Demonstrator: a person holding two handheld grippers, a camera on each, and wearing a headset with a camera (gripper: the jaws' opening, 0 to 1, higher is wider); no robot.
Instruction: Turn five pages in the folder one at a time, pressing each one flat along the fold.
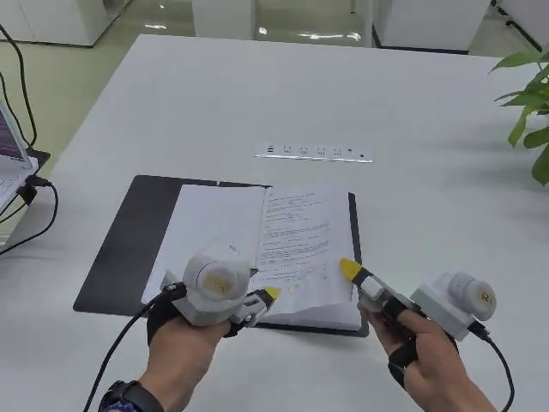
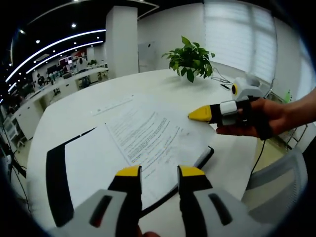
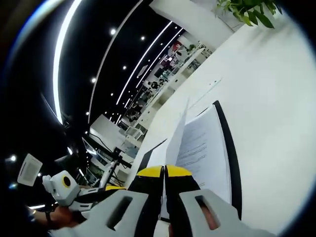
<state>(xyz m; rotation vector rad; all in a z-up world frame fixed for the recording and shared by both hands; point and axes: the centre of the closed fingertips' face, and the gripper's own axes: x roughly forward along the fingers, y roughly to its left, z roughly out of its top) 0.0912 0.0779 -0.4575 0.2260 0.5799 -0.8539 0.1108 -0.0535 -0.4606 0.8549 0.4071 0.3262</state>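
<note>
A black folder lies open on the white table, with a blank left page and a printed right page. My right gripper sits at the right page's lower outer edge. In the right gripper view its yellow-tipped jaws are shut on the edge of a sheet, which rises off the printed stack. My left gripper is open, with nothing between its jaws. It hovers over the folder's near edge by the fold.
A white power strip lies on the table beyond the folder. A potted plant stands at the right edge. At the far left are a laptop and black cables.
</note>
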